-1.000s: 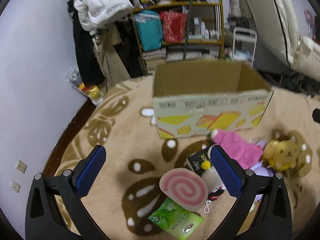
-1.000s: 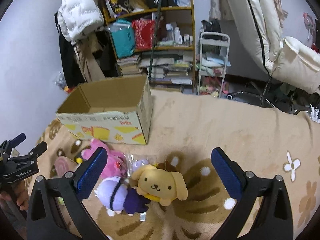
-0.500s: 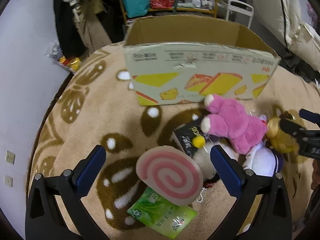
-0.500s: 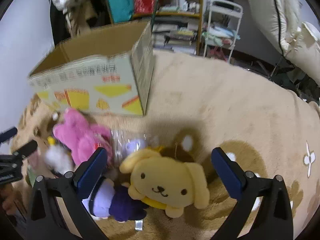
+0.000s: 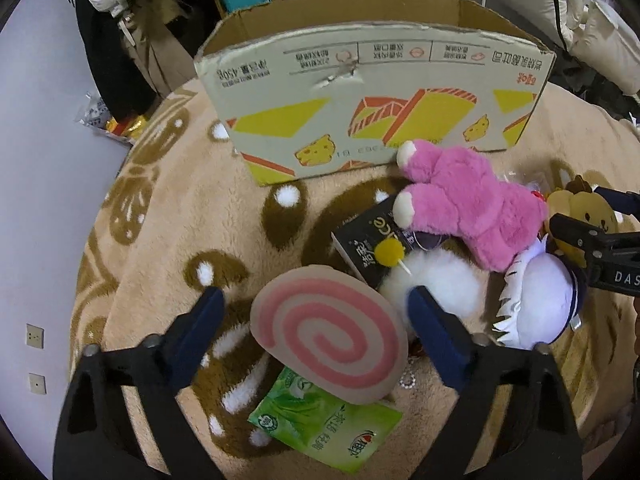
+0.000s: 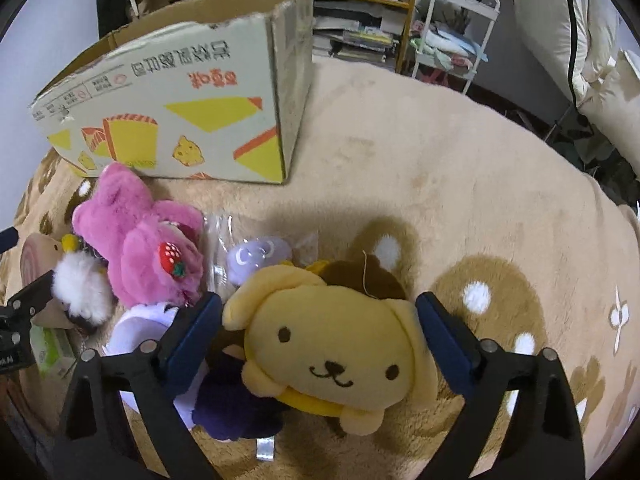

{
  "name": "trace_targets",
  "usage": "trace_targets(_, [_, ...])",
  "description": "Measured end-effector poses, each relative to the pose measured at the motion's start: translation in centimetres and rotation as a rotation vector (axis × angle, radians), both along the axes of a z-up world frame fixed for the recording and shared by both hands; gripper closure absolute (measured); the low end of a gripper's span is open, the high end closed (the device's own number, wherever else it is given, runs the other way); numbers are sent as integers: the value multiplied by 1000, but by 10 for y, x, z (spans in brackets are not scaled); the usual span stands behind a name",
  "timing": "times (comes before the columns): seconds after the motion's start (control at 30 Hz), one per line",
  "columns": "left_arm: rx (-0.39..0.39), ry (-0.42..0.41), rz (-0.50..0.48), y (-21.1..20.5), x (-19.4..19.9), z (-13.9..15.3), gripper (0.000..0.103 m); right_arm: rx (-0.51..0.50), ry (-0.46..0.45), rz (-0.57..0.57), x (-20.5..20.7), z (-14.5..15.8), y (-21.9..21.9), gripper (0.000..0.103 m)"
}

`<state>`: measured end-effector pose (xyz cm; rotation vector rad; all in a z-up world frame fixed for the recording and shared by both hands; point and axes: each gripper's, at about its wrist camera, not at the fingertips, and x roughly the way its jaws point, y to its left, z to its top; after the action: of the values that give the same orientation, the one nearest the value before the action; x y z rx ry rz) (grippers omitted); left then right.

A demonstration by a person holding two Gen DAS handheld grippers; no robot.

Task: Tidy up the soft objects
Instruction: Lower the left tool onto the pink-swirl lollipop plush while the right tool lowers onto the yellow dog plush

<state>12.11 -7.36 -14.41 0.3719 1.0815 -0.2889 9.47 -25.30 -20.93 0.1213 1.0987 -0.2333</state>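
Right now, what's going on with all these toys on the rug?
A person is working two handheld grippers over a pile of plush toys in front of an open cardboard box. The left gripper is closing around the pink spiral cushion; the right gripper is closing around the yellow dog plush. Neither is pressed yet. The pink plush lies untouched.

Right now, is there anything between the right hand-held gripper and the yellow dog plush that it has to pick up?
No, nothing visible. The yellow dog plush already sits between the closing jaws of the right hand-held gripper. Beside its left finger lies the purple and white plush.
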Motion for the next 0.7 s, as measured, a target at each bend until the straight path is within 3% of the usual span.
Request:
trace_targets(0.1, [-10, 30, 1, 1, 1, -3, 25, 20, 2, -15, -2, 0, -3, 4])
trace_targets(0.7, [-50, 84, 33, 8, 3, -7, 25, 11, 8, -50, -1, 4, -3, 4])
